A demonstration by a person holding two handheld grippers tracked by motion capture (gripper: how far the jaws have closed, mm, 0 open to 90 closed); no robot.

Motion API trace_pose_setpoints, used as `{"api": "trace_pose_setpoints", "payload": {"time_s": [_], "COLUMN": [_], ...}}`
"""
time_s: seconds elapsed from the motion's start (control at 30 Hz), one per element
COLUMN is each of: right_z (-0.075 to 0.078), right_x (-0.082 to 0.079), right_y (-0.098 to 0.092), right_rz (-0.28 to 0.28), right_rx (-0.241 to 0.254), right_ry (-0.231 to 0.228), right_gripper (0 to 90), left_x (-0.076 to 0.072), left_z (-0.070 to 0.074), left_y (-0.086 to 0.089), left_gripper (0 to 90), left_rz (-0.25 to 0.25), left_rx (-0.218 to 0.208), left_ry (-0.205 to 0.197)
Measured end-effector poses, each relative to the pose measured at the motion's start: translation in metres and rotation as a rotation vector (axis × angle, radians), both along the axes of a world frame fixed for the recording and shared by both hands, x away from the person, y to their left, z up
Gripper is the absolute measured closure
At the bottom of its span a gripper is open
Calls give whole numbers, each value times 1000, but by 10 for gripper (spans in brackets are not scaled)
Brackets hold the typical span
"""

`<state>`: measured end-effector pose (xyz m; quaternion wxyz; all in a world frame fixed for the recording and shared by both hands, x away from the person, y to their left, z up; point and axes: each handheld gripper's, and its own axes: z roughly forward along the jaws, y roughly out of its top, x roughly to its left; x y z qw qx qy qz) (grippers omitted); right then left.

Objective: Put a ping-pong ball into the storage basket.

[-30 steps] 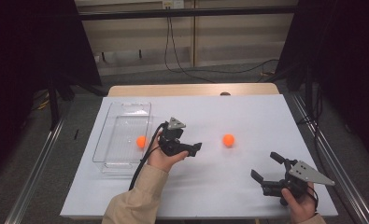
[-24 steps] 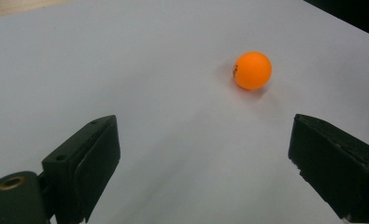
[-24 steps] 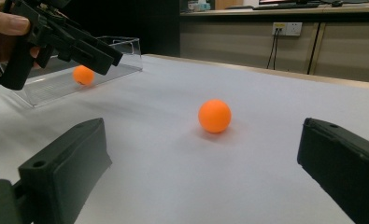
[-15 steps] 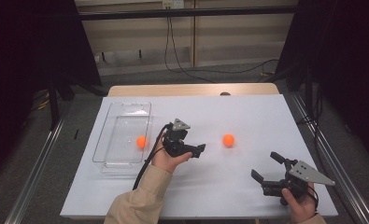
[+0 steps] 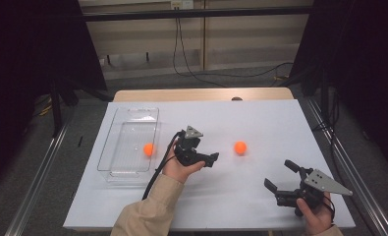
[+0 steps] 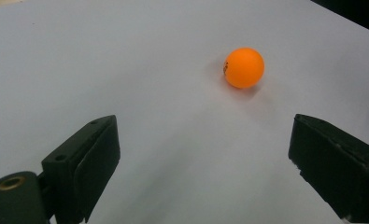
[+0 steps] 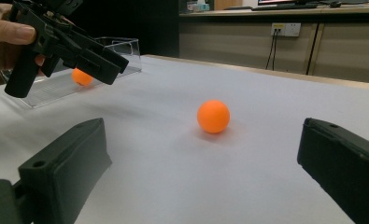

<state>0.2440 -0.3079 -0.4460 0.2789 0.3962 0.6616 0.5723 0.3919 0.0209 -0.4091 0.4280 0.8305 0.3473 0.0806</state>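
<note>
Nearest the person, at the bench's front right corner, the right hand-held gripper [image 5: 281,178] sits low in a hand with its black jaws spread wide and nothing between them. In its own view the jaws frame a small orange ball [image 7: 213,116] lying alone on the white bench [image 7: 275,140], well ahead of the tips.

A little farther in, around the middle of the bench, the left hand-held gripper [image 5: 207,158] is held up off the surface by a hand [image 5: 178,167] coming out of a tan sleeve [image 5: 145,214]. Its jaws also stand wide apart and empty, pointing toward that same ball [image 5: 240,147], which rests just to its right, clear of the tips. In the left gripper view the ball [image 6: 244,67] lies beyond the gap between the jaws.

To the left of that hand lies a clear rectangular plastic tray [image 5: 114,147]. Inside it, near its right wall, is a second orange ball [image 5: 149,149].
</note>
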Motion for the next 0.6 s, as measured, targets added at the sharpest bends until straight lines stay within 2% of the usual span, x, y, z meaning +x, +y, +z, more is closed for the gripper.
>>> {"api": "trace_pose_setpoints", "payload": {"time_s": [0.6], "right_z": [0], "right_x": [0], "right_y": [-1], "right_rz": [0], "right_rx": [2], "right_ry": [1], "right_gripper": [12], "left_x": [2], "left_z": [-5], "left_y": [-13], "left_gripper": [87], "left_rz": [-12], "left_rx": [2], "left_ry": [1]}}
